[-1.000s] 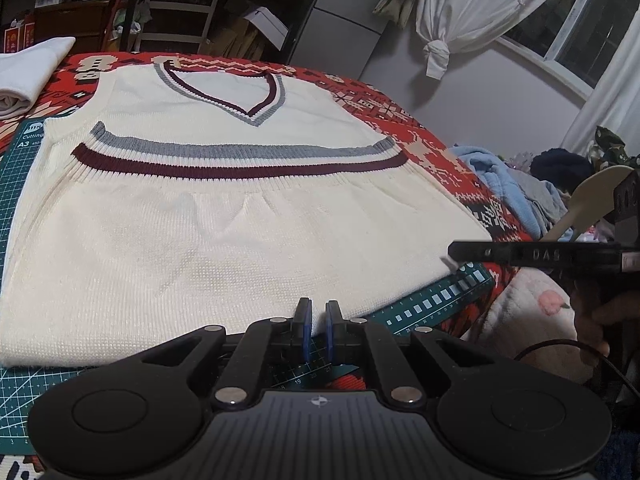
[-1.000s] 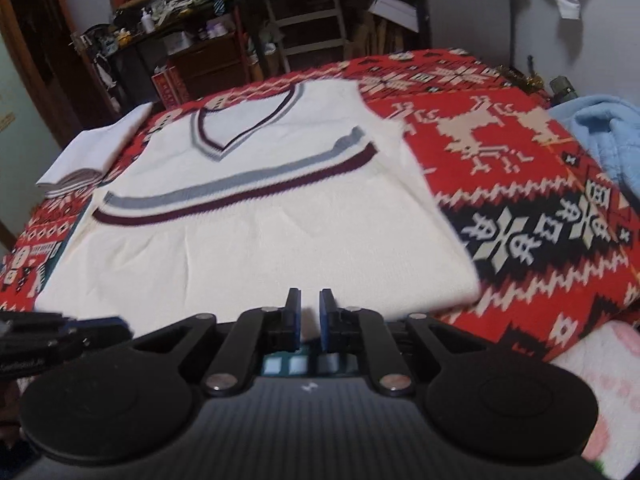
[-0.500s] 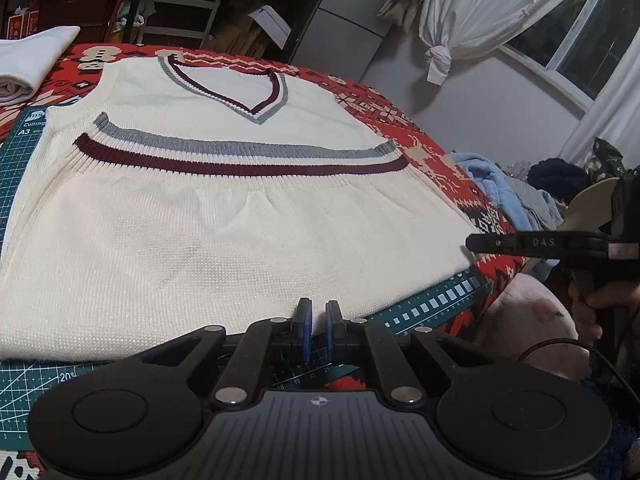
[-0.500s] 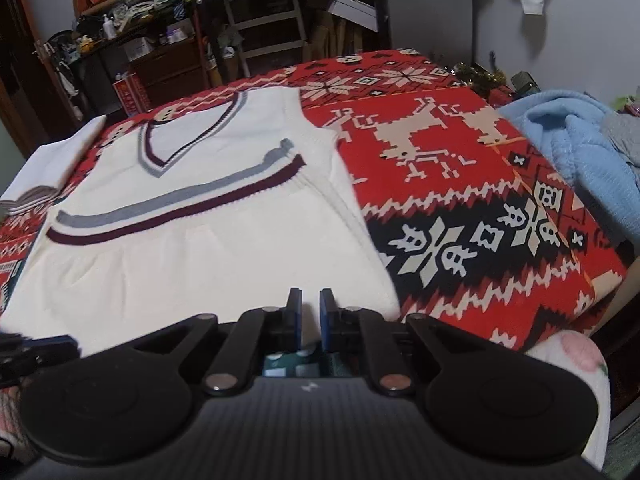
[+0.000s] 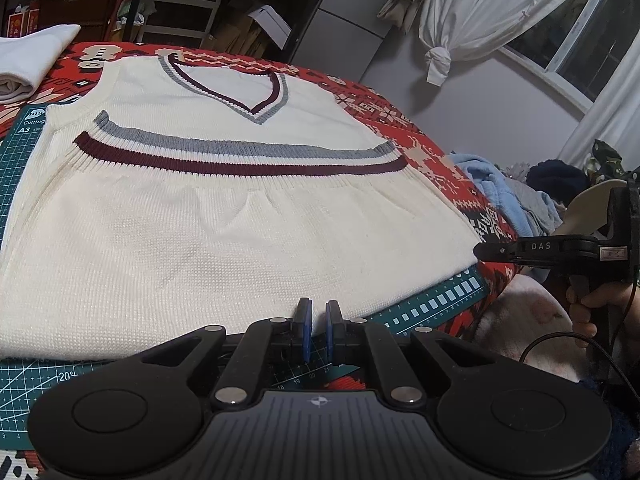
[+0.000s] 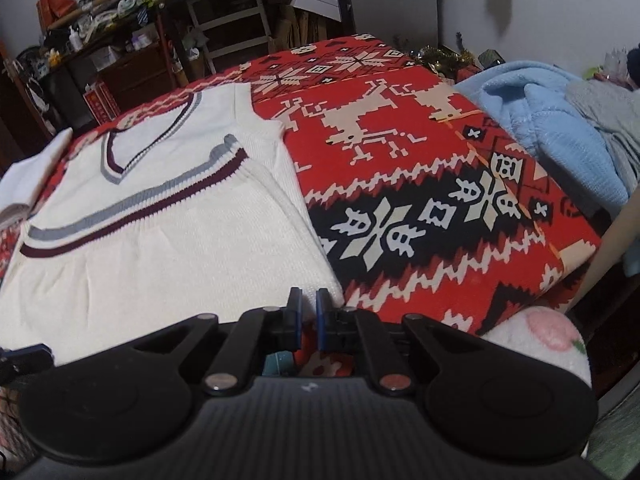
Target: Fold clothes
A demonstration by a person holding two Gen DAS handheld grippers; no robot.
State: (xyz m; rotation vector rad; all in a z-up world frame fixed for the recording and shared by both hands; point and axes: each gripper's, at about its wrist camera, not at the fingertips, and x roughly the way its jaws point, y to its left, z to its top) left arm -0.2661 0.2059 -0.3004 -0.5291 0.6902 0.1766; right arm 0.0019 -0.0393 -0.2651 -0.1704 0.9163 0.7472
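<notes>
A cream knit vest (image 5: 240, 232) with a grey and a maroon stripe and a V-neck lies flat on a green cutting mat (image 5: 440, 304), its lower half folded up over the chest. My left gripper (image 5: 316, 314) hovers at the vest's near edge, shut with nothing between its blue pads. In the right wrist view the vest (image 6: 160, 248) fills the left side. My right gripper (image 6: 308, 304) sits just short of the vest's near right corner, shut and empty. From the left wrist view, the right gripper (image 5: 480, 251) has its tip at the vest's right edge, and a hand (image 5: 592, 308) holds it.
A red patterned blanket (image 6: 400, 160) covers the surface to the right of the vest. A folded white garment (image 5: 28, 60) lies at the far left. A light blue fleece (image 6: 540, 112) is piled at the right, with a white cushion (image 6: 540, 340) below it. Cluttered shelves stand behind.
My right gripper has swung to the right and come in toward the vest's near right corner. The left gripper has barely moved. The vest lies as before.
</notes>
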